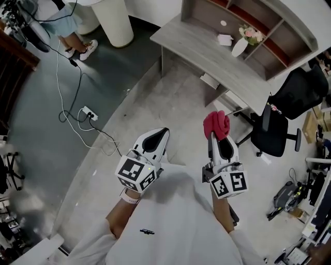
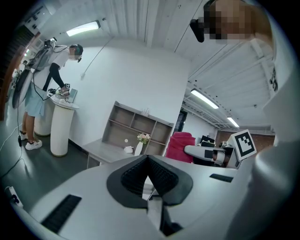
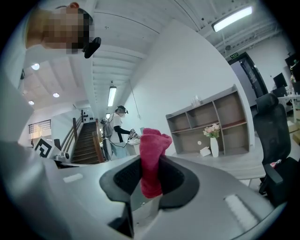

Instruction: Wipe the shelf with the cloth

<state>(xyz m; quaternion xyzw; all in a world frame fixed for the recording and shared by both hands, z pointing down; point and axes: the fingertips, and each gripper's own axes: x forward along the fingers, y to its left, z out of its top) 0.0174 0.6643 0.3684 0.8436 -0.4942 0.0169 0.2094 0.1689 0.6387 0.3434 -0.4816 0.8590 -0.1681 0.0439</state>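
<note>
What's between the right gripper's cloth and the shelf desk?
Head view: only bare floor between the red cloth in the right gripper and the desk carrying the shelf. Office chair stands off right.

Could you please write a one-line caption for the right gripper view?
Right gripper shut on a red cloth, the shelf and vase ahead across the room.

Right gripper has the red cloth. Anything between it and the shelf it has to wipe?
Nothing visible blocks the way: bare floor lies between the cloth in the right gripper and the desk bearing the shelf. The black chair stands off to the right. A white vase stands on the desk before the shelf.
</note>
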